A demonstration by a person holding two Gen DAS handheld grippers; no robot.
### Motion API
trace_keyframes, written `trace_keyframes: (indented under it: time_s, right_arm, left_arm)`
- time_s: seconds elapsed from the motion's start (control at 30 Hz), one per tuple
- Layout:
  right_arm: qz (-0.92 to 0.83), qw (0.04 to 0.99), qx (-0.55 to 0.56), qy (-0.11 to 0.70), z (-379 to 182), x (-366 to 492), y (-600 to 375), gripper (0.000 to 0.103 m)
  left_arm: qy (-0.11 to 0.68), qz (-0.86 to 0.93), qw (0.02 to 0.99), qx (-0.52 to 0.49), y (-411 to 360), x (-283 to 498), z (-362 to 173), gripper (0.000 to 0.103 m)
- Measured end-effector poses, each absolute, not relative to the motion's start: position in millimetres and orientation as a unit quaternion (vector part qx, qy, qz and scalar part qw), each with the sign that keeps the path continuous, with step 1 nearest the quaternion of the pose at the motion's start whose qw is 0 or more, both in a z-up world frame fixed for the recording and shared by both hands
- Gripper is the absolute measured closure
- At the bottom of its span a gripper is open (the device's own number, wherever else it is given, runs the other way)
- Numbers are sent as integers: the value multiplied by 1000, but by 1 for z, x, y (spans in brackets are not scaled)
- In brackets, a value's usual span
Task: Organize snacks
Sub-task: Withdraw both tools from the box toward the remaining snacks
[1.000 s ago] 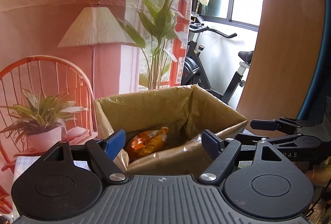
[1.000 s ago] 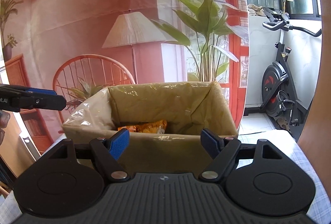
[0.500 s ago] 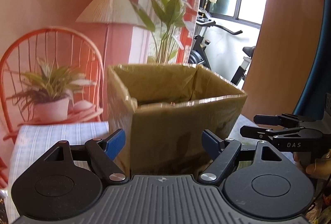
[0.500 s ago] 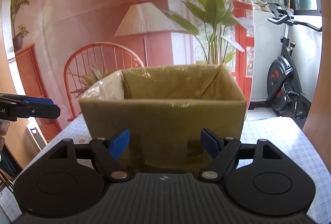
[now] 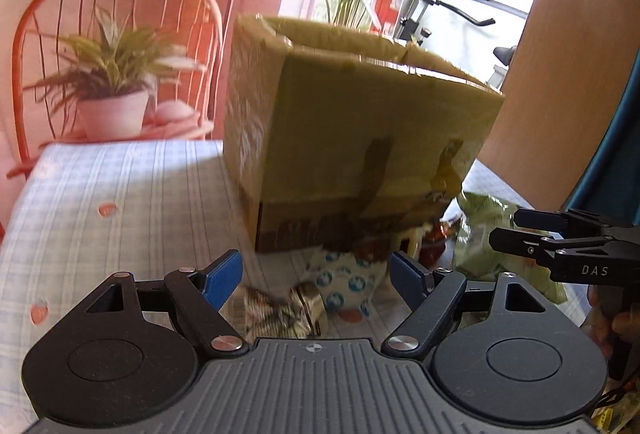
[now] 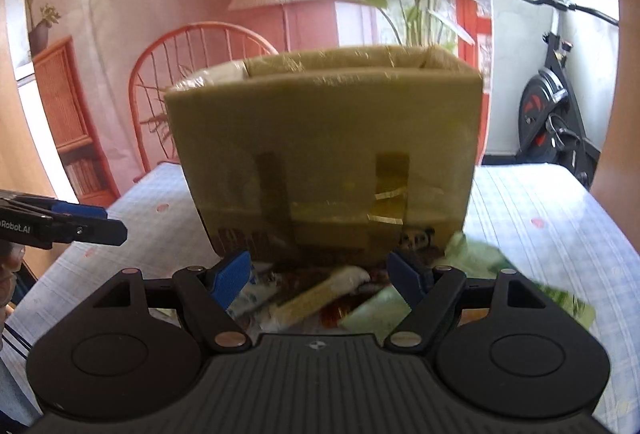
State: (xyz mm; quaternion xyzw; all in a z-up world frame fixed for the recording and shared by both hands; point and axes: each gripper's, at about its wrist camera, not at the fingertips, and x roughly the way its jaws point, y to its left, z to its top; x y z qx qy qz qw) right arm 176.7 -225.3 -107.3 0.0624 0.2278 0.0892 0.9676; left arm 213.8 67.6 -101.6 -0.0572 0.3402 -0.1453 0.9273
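Cardboard box (image 6: pixel 320 137) stands behind scattered snack packets (image 6: pixel 316 294).

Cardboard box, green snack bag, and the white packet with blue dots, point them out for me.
cardboard box (image 6: pixel 320 137), right wrist view, front wall.
green snack bag (image 5: pixel 486 230), left wrist view, crinkled upper part.
white packet with blue dots (image 5: pixel 346 280), left wrist view, middle.

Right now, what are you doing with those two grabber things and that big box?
A person is tidying snacks with a gripper in each hand. The left gripper and right gripper are both open and empty, poised over loose snack packets lying on the checked tablecloth in front of the cardboard box. A green bag lies beside the box. Nothing has been grabbed yet.
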Motion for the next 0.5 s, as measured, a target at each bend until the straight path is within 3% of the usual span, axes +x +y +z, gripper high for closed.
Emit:
trace_keyframes:
  time_s: [0.5]
  right_arm:
    - [62,966,59,245,-122,157,-231,24]
  left_arm:
    - [373,-144,915,-58,63,216,-124,20]
